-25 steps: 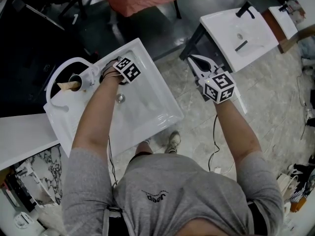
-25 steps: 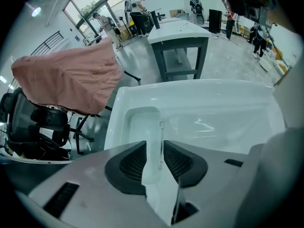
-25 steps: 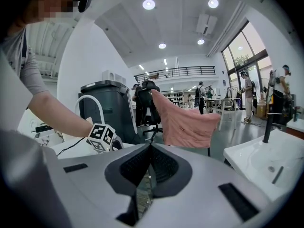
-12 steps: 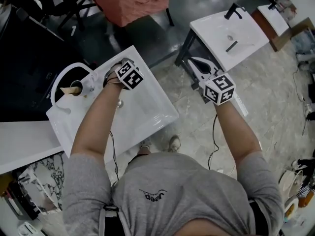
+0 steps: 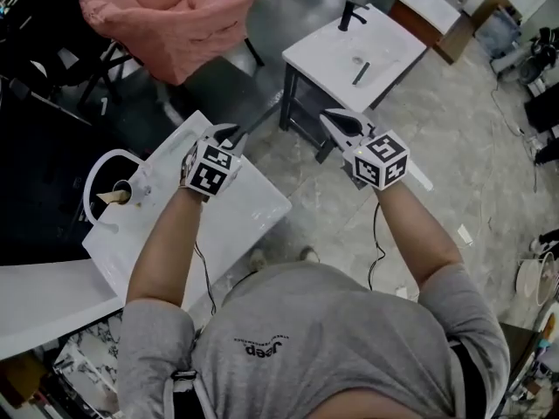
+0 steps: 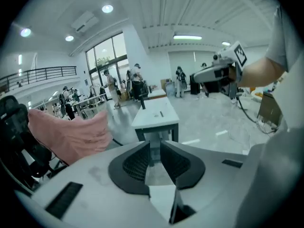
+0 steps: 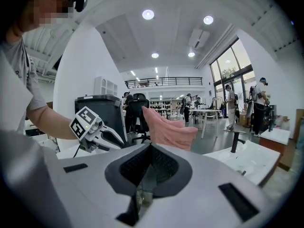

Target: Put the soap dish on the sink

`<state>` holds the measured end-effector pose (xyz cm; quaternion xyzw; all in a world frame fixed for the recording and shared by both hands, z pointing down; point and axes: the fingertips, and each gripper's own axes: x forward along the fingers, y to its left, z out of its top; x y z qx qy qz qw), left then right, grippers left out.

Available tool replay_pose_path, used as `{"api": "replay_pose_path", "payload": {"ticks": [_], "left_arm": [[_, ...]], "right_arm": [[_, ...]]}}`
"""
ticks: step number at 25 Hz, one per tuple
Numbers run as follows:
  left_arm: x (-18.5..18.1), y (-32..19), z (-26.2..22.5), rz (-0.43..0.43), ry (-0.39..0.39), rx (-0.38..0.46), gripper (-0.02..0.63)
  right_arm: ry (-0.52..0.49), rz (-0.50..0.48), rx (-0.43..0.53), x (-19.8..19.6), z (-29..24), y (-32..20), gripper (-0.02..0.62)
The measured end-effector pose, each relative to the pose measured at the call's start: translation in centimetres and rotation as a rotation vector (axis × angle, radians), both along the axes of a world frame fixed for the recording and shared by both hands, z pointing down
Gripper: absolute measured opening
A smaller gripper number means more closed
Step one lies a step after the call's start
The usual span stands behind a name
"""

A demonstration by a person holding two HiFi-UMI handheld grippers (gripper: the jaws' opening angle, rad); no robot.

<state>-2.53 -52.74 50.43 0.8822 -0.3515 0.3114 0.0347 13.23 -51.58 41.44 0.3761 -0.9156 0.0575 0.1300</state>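
The soap dish (image 5: pixel 120 194) sat on the sink (image 5: pixel 236 221) at its left end, down and left of our left tongs (image 5: pixel 229 133). These pointed away from it, empty, their jaws closing. Our right tongs (image 5: pixel 333 118), clenched on nothing, hung well apart over the floor (image 5: pixel 332 225), so the left was nearer.

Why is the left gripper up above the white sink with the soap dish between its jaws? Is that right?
Not quite. The left gripper is up above the white sink, but nothing is between its jaws: the left gripper view shows them closing on empty air. The soap dish sits on the sink's rim in the head view.
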Motion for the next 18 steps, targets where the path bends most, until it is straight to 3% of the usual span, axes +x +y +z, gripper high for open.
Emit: {"api": "replay_pose_path", "payload": {"ticks": [8, 13, 18], "left_arm": [[5.3, 5.6, -7.6, 0.055, 0.367, 0.073, 0.042], [6.8, 8.9, -9.5, 0.081, 0.488, 0.083, 0.025], [6.1, 10.5, -11.0, 0.044, 0.615, 0.075, 0.014]], "right_arm": [[-0.029, 0.026, 0.018, 2.4, -3.2, 5.1, 0.058], [-0.038, 0.013, 0.025, 2.2, -4.0, 7.8, 0.058], [-0.062, 0.005, 0.004, 1.9, -3.6, 9.1, 0.058]]}}
